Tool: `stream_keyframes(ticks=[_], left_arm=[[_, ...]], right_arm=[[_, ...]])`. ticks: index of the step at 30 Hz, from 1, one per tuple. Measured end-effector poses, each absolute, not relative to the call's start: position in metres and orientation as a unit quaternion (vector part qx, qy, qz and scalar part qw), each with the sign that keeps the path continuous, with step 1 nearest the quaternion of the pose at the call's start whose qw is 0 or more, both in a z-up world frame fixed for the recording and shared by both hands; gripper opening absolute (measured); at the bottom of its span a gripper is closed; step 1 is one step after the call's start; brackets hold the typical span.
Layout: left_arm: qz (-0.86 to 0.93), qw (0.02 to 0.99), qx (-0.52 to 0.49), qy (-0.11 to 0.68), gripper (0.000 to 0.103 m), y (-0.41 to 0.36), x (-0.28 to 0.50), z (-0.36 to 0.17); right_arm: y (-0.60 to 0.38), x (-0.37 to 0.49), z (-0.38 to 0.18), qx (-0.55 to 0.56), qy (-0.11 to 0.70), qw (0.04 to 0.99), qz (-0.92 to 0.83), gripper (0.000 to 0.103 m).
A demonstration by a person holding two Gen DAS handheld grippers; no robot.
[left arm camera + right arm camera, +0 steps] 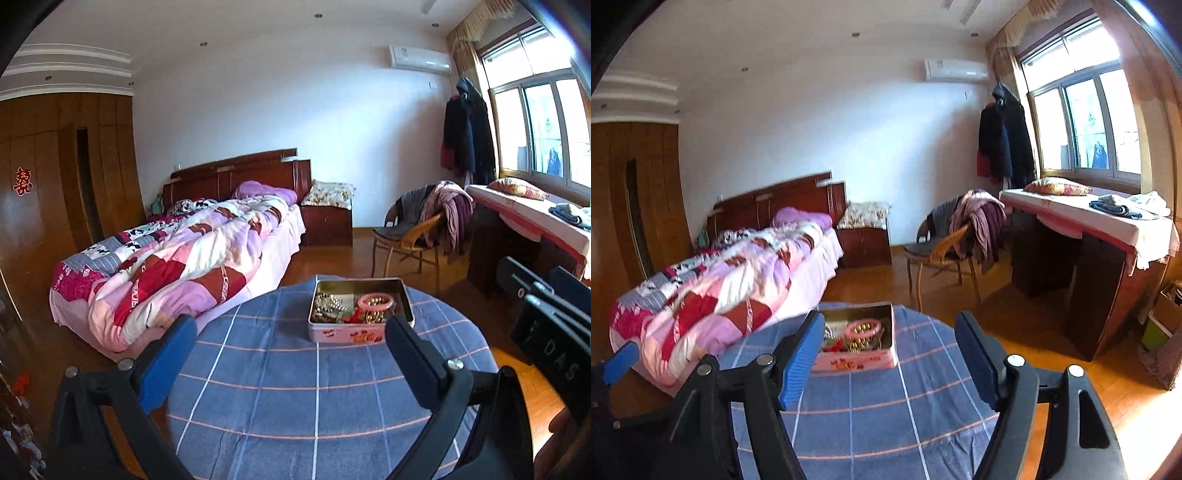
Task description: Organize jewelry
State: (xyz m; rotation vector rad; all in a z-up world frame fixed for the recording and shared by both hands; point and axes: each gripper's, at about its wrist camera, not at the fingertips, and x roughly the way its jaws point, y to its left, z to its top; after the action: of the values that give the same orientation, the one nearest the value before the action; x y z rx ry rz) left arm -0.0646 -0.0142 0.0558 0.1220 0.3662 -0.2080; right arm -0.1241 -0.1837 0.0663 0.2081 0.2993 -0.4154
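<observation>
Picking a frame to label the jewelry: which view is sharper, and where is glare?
Left wrist view: crisp, tin and pink bangle clear, window overexposed. Right wrist view: motion-blurred, tin soft, strong window glare; fisheye bending in both.

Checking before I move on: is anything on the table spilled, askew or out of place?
Nothing stands out. The tin sits flat on the checked tablecloth, jewelry inside, including the pink bangle. Nothing lies loose on the cloth.

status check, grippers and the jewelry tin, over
Left gripper open, empty. Right gripper open, empty. Tin on round table, lid off, pink bangle and beads inside. Nothing between grippers and tin.
</observation>
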Motion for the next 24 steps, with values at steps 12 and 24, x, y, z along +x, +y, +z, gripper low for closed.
stream_keyframes(ticks=[12,24], left_arm=[[-0.109,0.977,0.052,0.177,0.103,-0.0119,-0.0651,0.0571],[-0.103,0.979,0.046,0.171,0.103,-0.0061,-0.0705,0.0614]], right_arm=[[-0.1793,-0.1289,0.0656,0.100,0.138,0.963,-0.210,0.078],[-0.1764,-0.1301,0.0658,0.094,0.139,0.964,-0.206,0.078]])
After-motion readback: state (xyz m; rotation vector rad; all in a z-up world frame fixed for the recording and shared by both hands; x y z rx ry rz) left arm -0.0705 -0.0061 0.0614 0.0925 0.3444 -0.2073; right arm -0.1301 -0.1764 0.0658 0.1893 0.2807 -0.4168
